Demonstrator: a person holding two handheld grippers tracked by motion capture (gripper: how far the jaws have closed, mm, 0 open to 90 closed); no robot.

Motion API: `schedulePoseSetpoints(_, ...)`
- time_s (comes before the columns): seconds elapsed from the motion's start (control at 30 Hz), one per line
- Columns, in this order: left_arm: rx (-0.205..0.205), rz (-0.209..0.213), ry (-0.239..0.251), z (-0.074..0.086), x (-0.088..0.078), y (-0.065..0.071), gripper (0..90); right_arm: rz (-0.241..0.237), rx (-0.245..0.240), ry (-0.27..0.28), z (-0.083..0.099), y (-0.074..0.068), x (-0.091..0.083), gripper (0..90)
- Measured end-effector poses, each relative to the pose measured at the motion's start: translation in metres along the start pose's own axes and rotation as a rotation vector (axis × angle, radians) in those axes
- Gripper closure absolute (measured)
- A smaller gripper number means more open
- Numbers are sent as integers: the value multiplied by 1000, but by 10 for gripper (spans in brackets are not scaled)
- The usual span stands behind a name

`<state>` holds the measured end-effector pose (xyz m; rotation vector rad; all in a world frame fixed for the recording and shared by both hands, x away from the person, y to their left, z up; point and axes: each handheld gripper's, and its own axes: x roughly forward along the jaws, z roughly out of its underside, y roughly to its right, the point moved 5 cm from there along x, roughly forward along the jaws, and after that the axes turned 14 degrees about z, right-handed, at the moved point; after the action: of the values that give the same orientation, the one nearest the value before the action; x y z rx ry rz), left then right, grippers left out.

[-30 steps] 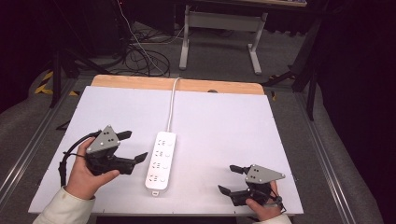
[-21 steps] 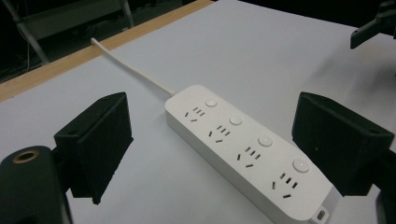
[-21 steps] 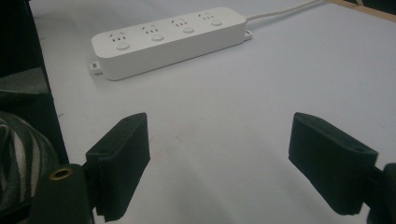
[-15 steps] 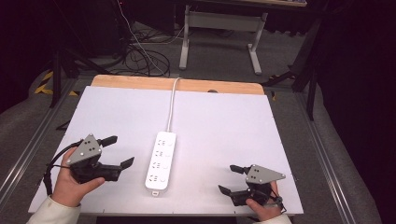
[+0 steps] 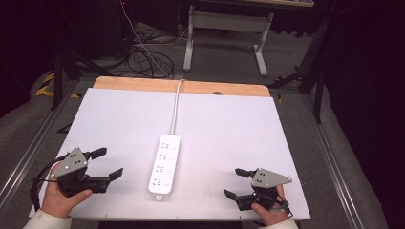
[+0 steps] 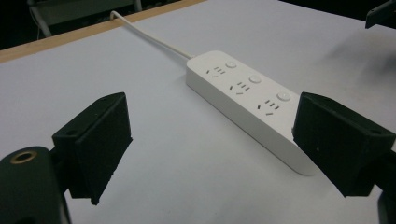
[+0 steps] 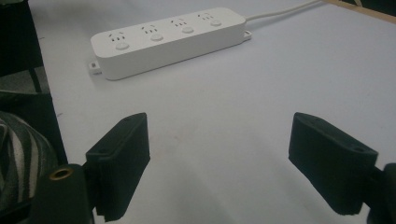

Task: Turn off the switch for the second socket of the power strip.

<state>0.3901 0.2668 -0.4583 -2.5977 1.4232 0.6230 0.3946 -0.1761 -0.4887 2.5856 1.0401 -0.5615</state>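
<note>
Power strip (image 5: 164, 164): white, glossy moulded plastic, a long rounded bar with four socket groups, each with a round button beside it, and small mounting tabs at its ends. It lies flat near the middle of the table, its long axis running away from the person, roughly midway between the two grippers and touching neither. Its white cable (image 5: 175, 107) runs straight from the far end to the table's far edge.

Left gripper (image 5: 106, 163): matte black blocky jaws, spread wide with nothing between them, held in the left hand (image 5: 62, 198) at the near left corner, aimed toward the strip. A grey triangular plate sits on top.

Right gripper (image 5: 234, 183): same build, jaws likewise spread and empty, held in the right hand (image 5: 268, 214) at the near right edge, pointing left toward the strip.

Table (image 5: 229, 124): smooth, flat white top with a bare wooden strip (image 5: 143, 85) along the far edge and metal rails at both sides.

Room: dark, grey floor, loose black cables (image 5: 143, 59) on it beyond the table, and a grey metal stand (image 5: 224, 33) farther back.
</note>
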Motion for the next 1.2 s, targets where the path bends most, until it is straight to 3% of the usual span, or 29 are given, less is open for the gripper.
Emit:
schedulePoseSetpoints(0.43,12,-15,-39,29,-5,-2,123,0,-2,-2,1,1,0,212)
schedulePoseSetpoints(0.77,-39,-26,-55,50,-9,-3,123,4,3,-1,1,2,0,212)
schedulePoseSetpoints(1.0,-89,-49,13,45,-13,-13,127,6,2,0,1,2,0,212)
schedulePoseSetpoints(1.2,-46,-69,-7,46,-14,-12,128,8,1,1,1,3,1,212)
